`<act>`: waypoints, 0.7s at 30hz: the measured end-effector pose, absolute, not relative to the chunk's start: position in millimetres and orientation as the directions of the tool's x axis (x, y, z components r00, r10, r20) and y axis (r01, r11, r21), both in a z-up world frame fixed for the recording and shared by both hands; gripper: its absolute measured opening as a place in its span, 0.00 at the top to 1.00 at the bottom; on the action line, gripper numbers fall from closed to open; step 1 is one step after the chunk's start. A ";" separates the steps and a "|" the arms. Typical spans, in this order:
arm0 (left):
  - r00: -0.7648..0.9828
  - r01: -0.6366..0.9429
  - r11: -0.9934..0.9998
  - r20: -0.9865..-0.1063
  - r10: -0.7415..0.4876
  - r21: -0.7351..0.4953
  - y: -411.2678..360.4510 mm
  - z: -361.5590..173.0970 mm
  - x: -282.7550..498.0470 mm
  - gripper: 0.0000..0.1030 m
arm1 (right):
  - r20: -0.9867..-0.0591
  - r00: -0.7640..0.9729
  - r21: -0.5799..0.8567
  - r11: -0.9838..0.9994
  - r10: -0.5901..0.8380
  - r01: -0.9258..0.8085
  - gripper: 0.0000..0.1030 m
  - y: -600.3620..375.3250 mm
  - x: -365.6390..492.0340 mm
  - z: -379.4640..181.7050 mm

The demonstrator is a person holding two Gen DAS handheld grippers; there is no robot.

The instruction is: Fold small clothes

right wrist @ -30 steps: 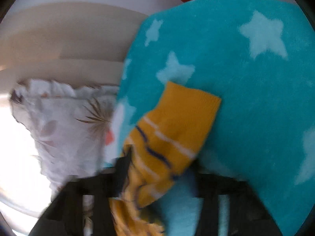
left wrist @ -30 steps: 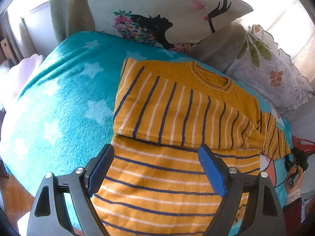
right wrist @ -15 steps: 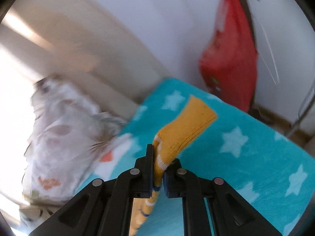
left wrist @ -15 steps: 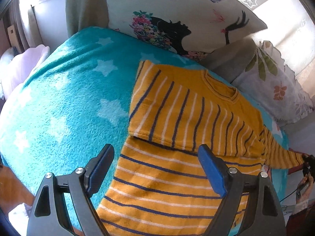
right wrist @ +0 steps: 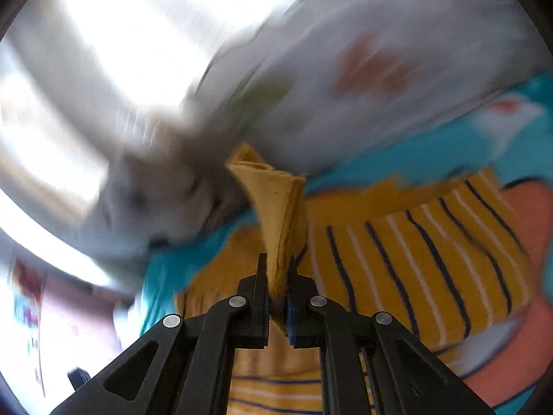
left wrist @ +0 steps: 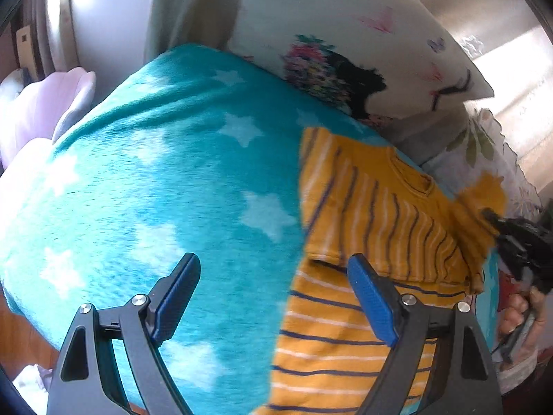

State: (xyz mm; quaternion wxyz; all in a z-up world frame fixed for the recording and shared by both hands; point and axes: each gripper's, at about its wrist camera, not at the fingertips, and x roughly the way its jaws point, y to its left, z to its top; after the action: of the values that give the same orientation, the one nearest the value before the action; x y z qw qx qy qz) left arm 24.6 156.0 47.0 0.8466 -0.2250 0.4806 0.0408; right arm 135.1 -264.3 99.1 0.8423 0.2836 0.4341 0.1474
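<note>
A small mustard sweater point(left wrist: 373, 228) with navy and white stripes lies on a teal star blanket point(left wrist: 166, 186), its left sleeve folded across the chest. My left gripper point(left wrist: 273, 297) is open and empty, hovering above the sweater's left edge and the blanket. My right gripper point(right wrist: 278, 276) is shut on the cuff of the right sleeve point(right wrist: 276, 204) and holds it lifted above the sweater body point(right wrist: 414, 252). In the left wrist view the right gripper point(left wrist: 497, 224) shows at the far right with the raised sleeve point(left wrist: 484, 200).
A pillow with a woman's silhouette point(left wrist: 349, 52) and a leaf-print pillow point(left wrist: 484, 145) lean at the head of the bed. A pale pink cushion point(left wrist: 41, 110) sits off the left edge. The right wrist view is motion-blurred.
My right gripper has lifted the sleeve cuff off the blanket and swung it over toward the sweater body. My left gripper has shifted left, so the sweater sits further right in its view.
</note>
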 end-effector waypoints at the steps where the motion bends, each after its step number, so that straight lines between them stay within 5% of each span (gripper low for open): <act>1: 0.534 -0.289 0.894 -0.832 -0.147 -0.343 162.6 45.5 23.3 0.16 | -0.665 0.554 0.591 0.807 0.500 -0.020 0.92 -243.9 137.7 92.7; 10: 0.521 -0.325 0.877 -0.841 -0.147 -0.355 209.9 30.1 20.3 0.16 | -0.771 0.409 0.477 0.868 0.488 -0.135 0.92 -115.4 144.4 46.2; 21: 0.497 -0.292 0.881 -0.846 -0.192 -0.371 212.0 12.7 32.8 0.16 | -0.790 0.340 0.471 0.860 0.510 -0.196 0.87 -40.9 150.8 34.1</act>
State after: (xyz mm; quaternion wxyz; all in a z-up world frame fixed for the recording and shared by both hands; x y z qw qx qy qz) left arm 32.8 212.0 12.7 0.8307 -0.2415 0.5007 0.0303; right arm 150.8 -40.9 34.1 0.8051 0.1483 0.5308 0.2192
